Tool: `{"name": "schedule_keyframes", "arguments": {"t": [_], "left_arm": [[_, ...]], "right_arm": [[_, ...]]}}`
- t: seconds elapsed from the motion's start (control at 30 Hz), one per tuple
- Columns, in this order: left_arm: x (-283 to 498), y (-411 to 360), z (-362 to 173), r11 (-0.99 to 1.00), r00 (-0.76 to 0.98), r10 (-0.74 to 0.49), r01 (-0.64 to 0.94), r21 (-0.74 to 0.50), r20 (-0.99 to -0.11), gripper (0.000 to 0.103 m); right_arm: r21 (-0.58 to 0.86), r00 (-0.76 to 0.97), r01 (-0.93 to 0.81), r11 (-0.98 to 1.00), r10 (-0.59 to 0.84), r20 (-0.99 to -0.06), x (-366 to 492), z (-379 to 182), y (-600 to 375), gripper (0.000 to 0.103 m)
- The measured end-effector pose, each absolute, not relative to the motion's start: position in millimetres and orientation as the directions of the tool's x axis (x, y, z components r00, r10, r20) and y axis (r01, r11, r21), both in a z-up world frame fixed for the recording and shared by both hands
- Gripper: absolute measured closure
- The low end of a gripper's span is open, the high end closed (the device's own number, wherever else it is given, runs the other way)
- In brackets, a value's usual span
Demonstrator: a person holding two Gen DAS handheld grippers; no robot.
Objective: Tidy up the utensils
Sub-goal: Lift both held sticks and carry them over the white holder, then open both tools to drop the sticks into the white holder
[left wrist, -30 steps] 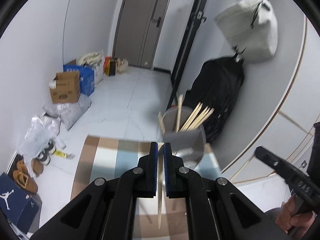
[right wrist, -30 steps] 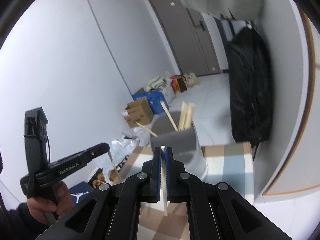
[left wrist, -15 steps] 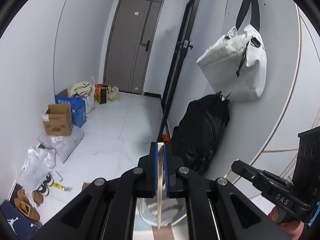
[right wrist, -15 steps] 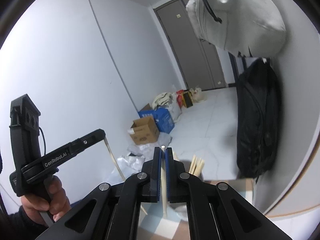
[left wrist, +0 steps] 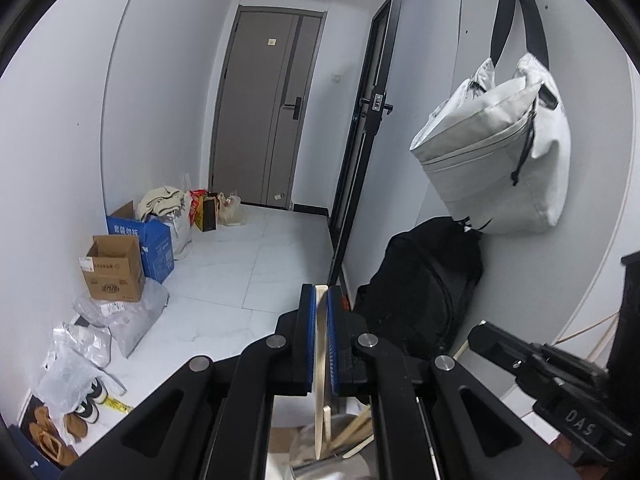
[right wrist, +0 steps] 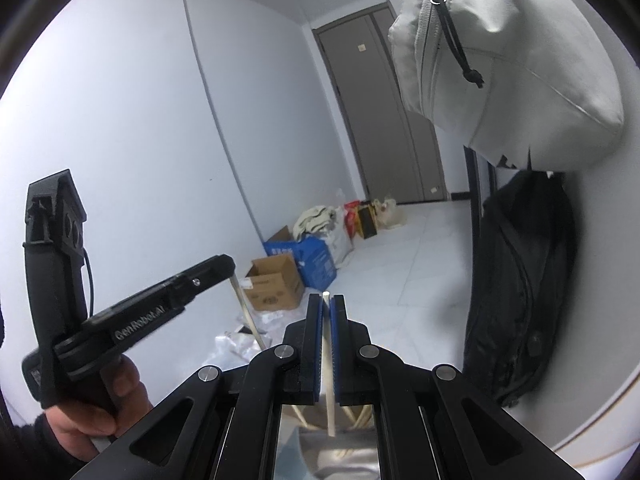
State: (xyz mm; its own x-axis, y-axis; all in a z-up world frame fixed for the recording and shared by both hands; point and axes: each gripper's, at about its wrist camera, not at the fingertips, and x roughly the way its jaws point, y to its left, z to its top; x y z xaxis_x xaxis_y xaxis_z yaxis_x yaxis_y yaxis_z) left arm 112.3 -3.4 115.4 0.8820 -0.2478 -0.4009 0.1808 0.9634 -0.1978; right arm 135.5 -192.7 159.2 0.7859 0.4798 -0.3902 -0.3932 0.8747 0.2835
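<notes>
Left wrist view, from left to right: shoes (left wrist: 52,436) and plastic bags (left wrist: 76,364) lie on the white tiled floor (left wrist: 248,264) by the wall, then a brown cardboard box (left wrist: 114,270) with a blue box (left wrist: 154,244) behind it, and a grey door (left wrist: 272,120) at the far end. In the middle the left claw (left wrist: 319,308) is clamped on a pale wooden chopstick (left wrist: 319,380), which hangs down between the blue pads toward a clear cup (left wrist: 340,452) holding more sticks; the cup is blurred at the bottom edge. Further right a black backpack (left wrist: 424,284) leans at the wall, a light grey bag (left wrist: 500,160) hangs above it, and the other claw's black body (left wrist: 552,376) enters at the right edge. Right wrist view, again from the left: a hand (right wrist: 88,412) grips the left claw's handle, and that claw (right wrist: 226,266) pinches its chopstick (right wrist: 246,312), which slants downward. At centre the right claw (right wrist: 327,306) is closed on a second chopstick (right wrist: 329,372), held nearly upright, its lower end just over the cup (right wrist: 340,452) with its sticks. The backpack (right wrist: 520,288) and the hanging bag (right wrist: 512,60) fill the right side.
</notes>
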Motion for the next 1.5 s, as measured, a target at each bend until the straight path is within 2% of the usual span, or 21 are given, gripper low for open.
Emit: {"name": "schedule_keyframes", "arguments": {"t": [0.27,0.77,1.0,1.27,1.5], "left_arm": [[131.5,-2.3,94.9,0.957,0.867,-0.266,0.186,-0.221,-0.421,0.101],[122.6,-12.4,71.9,0.931,0.854,-0.363,0.316,-0.182,-0.373,0.101],[122.3,-13.9,62.6,0.91,0.811,-0.416,0.37,-0.189,-0.412,0.101],[133.1,-27.8,55.1,0.879,0.736,-0.465,0.45,-0.159,-0.492,0.101],[151.2,-26.9,36.4,0.838,0.61,-0.525,0.493,-0.235,-0.593,0.101]], "right_arm": [[0.292,0.782,-0.39,0.873,0.482,-0.395,150.9,143.6,-189.0,0.1],[0.267,0.749,-0.428,0.864,0.504,-0.43,164.0,111.6,-176.8,0.1],[0.304,0.721,-0.41,0.86,0.509,-0.469,160.0,74.9,-179.8,0.1],[0.363,0.698,-0.39,0.846,0.529,-0.482,164.1,58.5,-192.5,0.1],[0.424,0.664,-0.373,0.825,0.557,-0.499,171.0,45.1,-198.5,0.1]]}}
